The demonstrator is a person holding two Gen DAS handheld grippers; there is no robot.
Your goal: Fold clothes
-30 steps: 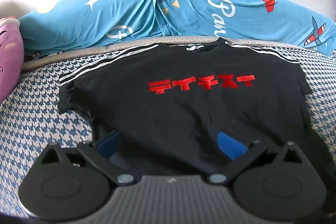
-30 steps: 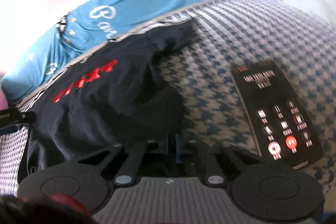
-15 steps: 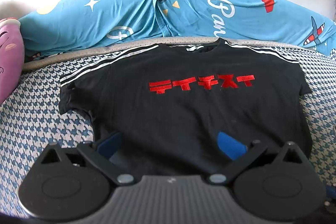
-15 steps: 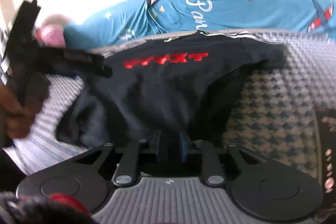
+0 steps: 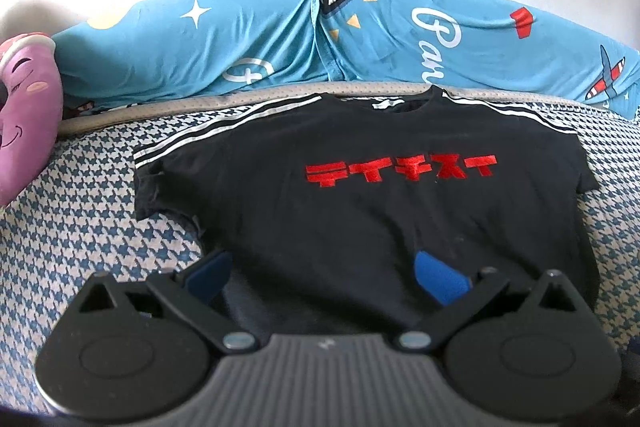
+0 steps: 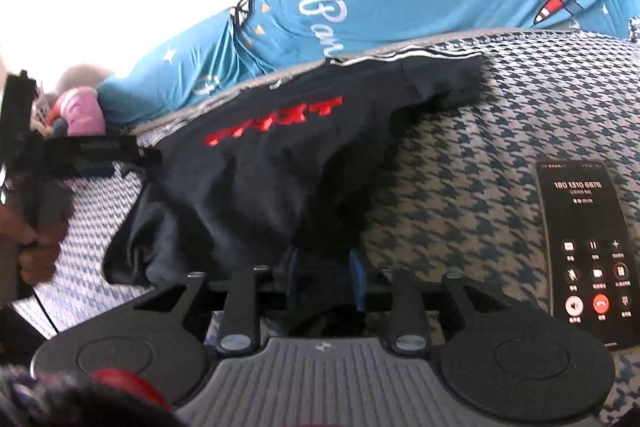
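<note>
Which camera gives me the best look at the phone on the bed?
The right wrist view. The phone lies face up on the houndstooth cover, right of the black T-shirt, with its call screen lit. The left wrist view doesn't show it at all.

There is 1 black T-shirt (image 5: 360,211) on 1 houndstooth-covered bed (image 5: 80,227), 1 blue printed quilt (image 5: 240,47) behind it, 1 purple plush toy (image 5: 24,115) at the left and 1 phone (image 6: 588,251) with its screen lit. There are 2 claws: 1 left claw (image 5: 324,273) and 1 right claw (image 6: 326,277).
</note>
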